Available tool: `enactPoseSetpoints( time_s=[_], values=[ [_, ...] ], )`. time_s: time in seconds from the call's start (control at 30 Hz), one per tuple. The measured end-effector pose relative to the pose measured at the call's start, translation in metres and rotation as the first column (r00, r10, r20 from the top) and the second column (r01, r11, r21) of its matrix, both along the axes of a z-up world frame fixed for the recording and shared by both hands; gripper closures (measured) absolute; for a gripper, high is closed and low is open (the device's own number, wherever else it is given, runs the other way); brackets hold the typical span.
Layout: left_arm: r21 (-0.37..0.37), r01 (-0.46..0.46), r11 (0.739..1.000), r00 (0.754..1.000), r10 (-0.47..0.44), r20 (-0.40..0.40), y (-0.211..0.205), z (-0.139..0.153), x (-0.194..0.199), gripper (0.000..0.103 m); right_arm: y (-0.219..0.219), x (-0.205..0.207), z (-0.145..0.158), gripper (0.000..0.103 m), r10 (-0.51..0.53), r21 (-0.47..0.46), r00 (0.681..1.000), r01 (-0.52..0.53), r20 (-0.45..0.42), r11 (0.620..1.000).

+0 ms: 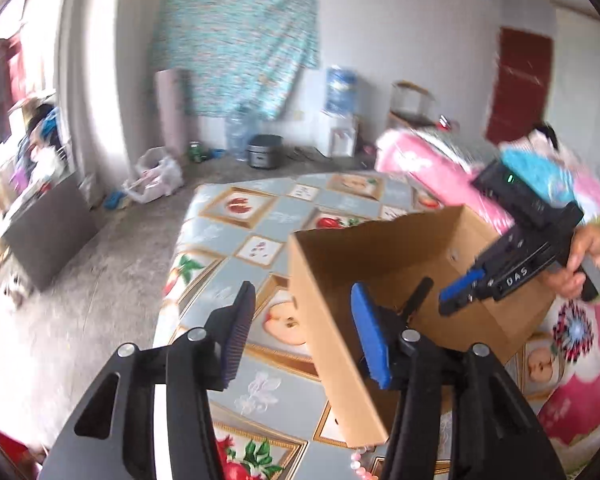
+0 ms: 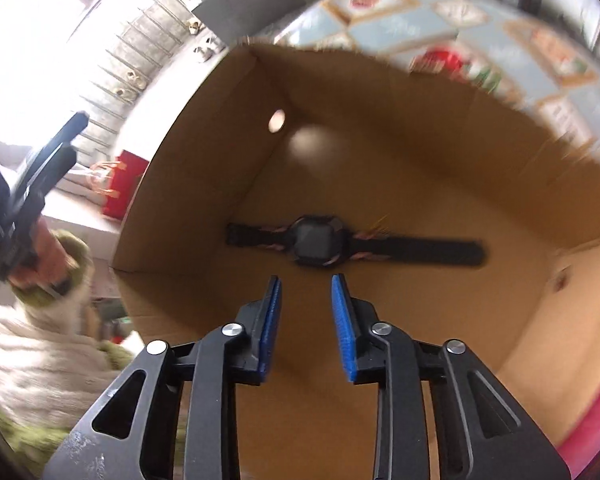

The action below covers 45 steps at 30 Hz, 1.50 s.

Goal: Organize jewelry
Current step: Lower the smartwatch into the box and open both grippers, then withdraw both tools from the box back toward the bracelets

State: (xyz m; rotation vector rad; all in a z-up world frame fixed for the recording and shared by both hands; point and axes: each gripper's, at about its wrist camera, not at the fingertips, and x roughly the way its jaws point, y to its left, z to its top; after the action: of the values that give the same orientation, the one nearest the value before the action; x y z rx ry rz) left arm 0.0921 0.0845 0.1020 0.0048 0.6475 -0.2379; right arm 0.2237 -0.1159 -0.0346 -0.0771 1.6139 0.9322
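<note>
An open cardboard box [image 1: 332, 280] stands on the patterned tablecloth [image 1: 228, 240]. In the right wrist view a black wristwatch [image 2: 340, 246] lies flat on the floor of the box [image 2: 420, 184]. My right gripper [image 2: 306, 284] is open and empty, just above the watch inside the box; it also shows over the box in the left wrist view [image 1: 456, 292]. My left gripper [image 1: 304, 304] is open and empty, straddling the box's near left wall. A pink bead string [image 1: 358, 462] lies by the box's near corner. A red and blue flower-shaped ornament [image 1: 572, 330] lies to the right.
A pink cover [image 1: 432, 168] with folded items lies behind the box. The table's left edge drops to a concrete floor [image 1: 80, 280]. A rice cooker [image 1: 264, 151] and a water bottle [image 1: 240, 132] stand by the far wall.
</note>
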Motion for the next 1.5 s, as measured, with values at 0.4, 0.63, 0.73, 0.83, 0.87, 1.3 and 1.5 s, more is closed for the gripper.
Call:
enactPoseSetpoints(
  time_s=[0.4,0.63,0.73,0.83,0.87,1.3,1.5],
  values=[
    [-0.164,-0.19,0.968,0.979,0.175,-0.1,0.06,-0.05,-0.03,0.049,0.024,0.019,-0.052,0.066,-0.236,-0.13,0.969,0.225,-0.078,0.966],
    [-0.154,-0.178,0.972,0.982,0.165,-0.093,0.058,-0.052,-0.04,0.046,-0.016,0.011,-0.039,0.065,-0.409,-0.118,0.908,0.398,-0.095,0.91],
    [-0.163,-0.175,0.971,0.982,0.16,-0.101,0.055,-0.054,-0.044,0.043,-0.032,-0.006,-0.006,0.058,-0.439,-0.076,0.896,0.435,-0.059,0.897],
    [-0.163,-0.172,0.972,0.982,0.155,-0.111,0.049,-0.058,-0.052,0.039,-0.05,-0.029,0.042,0.049,-0.461,0.013,0.886,0.461,0.036,0.887],
    [-0.16,-0.17,0.972,0.982,0.154,-0.112,0.047,-0.059,-0.055,0.038,-0.058,-0.035,0.053,0.047,-0.466,0.043,0.882,0.464,0.063,0.885],
    [-0.029,-0.053,0.998,0.973,0.045,-0.228,-0.014,-0.108,-0.109,0.023,-0.137,-0.215,0.091,0.023,-0.562,0.223,0.717,0.518,0.412,0.826],
    [0.126,0.043,0.991,0.952,-0.002,-0.307,-0.063,-0.15,-0.107,0.023,-0.139,-0.232,0.01,0.023,-0.6,0.017,0.709,0.641,0.371,0.767]
  ],
)
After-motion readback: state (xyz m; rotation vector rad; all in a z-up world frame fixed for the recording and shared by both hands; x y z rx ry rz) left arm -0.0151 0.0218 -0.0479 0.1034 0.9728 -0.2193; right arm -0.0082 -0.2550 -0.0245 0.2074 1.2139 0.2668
